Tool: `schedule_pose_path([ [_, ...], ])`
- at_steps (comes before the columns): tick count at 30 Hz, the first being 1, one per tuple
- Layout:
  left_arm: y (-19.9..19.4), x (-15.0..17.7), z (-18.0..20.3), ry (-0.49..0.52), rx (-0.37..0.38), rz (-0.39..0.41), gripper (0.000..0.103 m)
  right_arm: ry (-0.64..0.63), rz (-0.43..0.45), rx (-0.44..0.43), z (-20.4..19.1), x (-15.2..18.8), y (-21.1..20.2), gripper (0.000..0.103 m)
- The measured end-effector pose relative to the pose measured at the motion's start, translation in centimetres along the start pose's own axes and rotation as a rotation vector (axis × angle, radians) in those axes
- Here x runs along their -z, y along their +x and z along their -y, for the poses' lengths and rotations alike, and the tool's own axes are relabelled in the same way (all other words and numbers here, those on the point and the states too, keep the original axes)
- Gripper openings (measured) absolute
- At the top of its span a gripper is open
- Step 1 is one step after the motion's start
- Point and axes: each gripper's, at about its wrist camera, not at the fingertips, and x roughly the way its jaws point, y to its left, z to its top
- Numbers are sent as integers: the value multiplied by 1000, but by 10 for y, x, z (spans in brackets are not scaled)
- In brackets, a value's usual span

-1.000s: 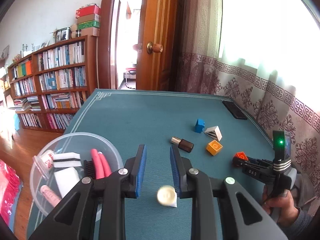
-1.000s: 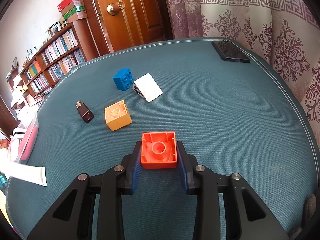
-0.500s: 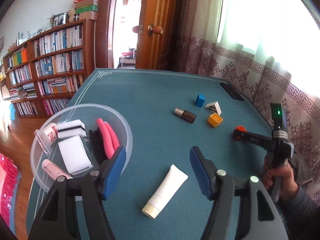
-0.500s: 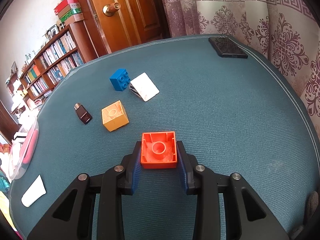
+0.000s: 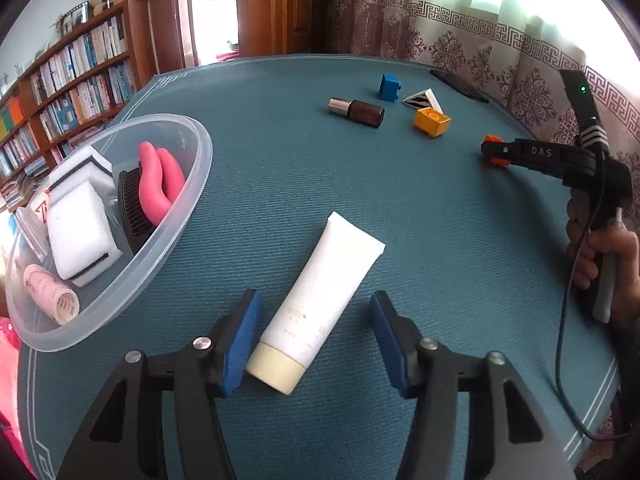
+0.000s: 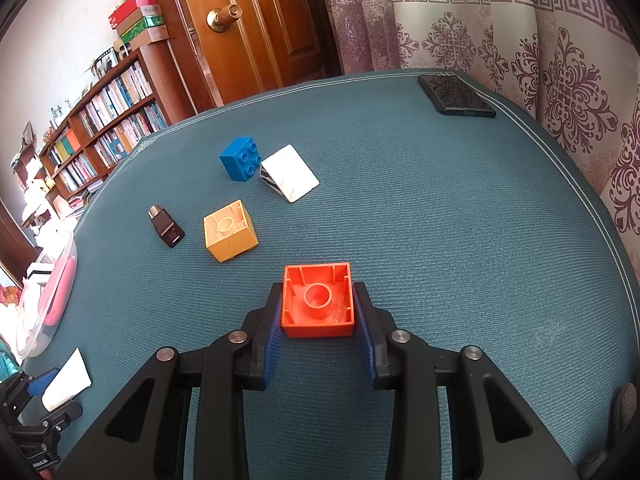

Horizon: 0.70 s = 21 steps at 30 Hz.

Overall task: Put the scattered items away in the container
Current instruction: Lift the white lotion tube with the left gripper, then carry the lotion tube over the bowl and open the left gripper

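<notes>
Here the left wrist view alone shows inside the clear plastic bowl (image 5: 192, 184), and the left gripper (image 5: 316, 344) spread wide about a white cream tube (image 5: 320, 300) lying just beside that bowl. Only the right wrist view shows the right gripper (image 6: 318, 316) clamping the orange brick (image 6: 318, 300), well apart from the bowl.

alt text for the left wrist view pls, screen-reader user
The open left claw straddles a white tube lying on a teal table, its cap toward the camera. To the left, a clear plastic bowl holds sponges, a brush and pink items; farther off, the right claw holds an orange block near a yellow block, blue block and brown bottle.
</notes>
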Motion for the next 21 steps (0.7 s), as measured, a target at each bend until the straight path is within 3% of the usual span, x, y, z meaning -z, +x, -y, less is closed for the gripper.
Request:
schedule_pose_path([
  [2,-1,0,4,25,-12,3,40,0,0,1,-1,0,-1,35],
  [4,-4,1,7,40,-12,12,29,2,2,0,-2,1,-1,35],
  [10,-34,-5,-7,-32,-13,107,29,5,5,2,-2,2,-1,35],
  [16,-76,-22,-36,-78,-86,224,29,8,8,7,-1,1,-1,35],
  [21,-82,-33,-67,-135,-142,257,29,18,14,16,0,2,-3,35],
])
